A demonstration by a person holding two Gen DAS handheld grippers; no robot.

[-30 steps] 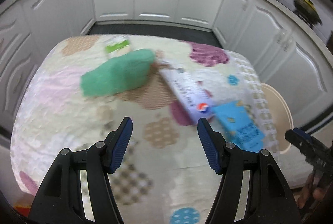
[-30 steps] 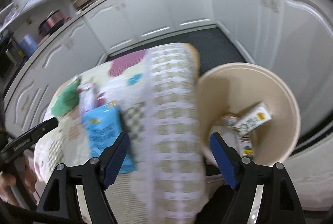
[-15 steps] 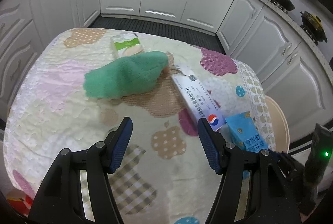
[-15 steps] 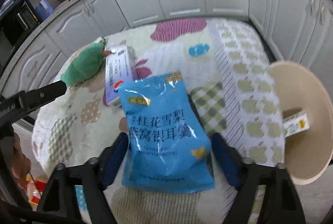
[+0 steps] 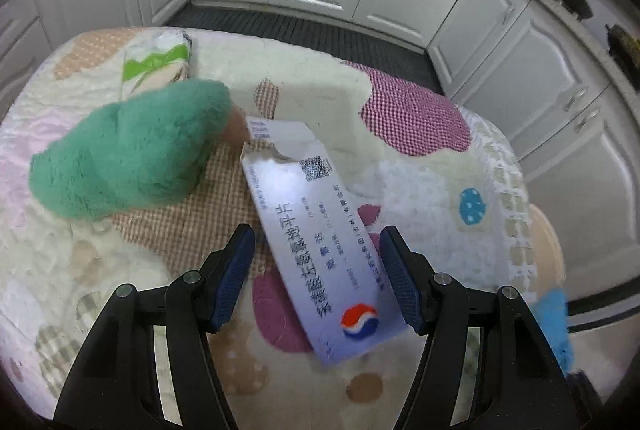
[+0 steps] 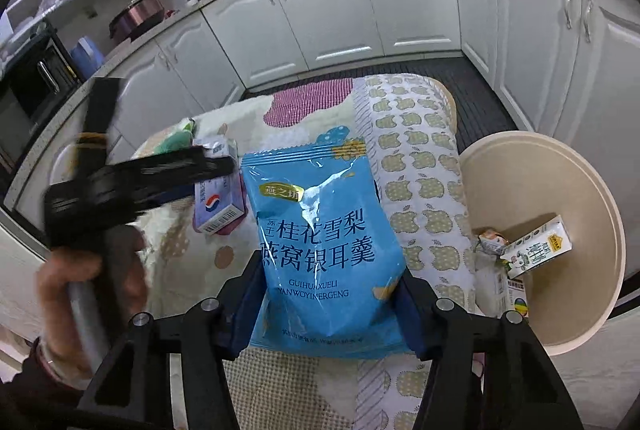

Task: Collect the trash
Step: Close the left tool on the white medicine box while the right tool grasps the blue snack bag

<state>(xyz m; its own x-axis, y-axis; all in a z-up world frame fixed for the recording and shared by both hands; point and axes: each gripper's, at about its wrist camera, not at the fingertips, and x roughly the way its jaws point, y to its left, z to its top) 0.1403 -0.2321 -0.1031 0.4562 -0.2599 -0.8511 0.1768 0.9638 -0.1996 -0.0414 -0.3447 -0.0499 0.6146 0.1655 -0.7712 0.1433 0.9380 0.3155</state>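
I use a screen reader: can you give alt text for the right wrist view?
The right tongs have just been closing on a blue snack bag on a patterned tablecloth. A beige bin at right holds a small carton.

Blue pouch (image 6: 324,250): yellow badge "燕之坊"; white print "桂花雪梨 燕窝银耳羹"; below it "GUIHUAXUELI YANWOYINERGENG". White carton (image 5: 320,242): QR code, red-blue round logo; its Chinese print not legible.

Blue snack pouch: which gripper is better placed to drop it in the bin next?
Right. The right gripper has closed onto the blue pouch, beside the beige bin; the left gripper straddles the white box.
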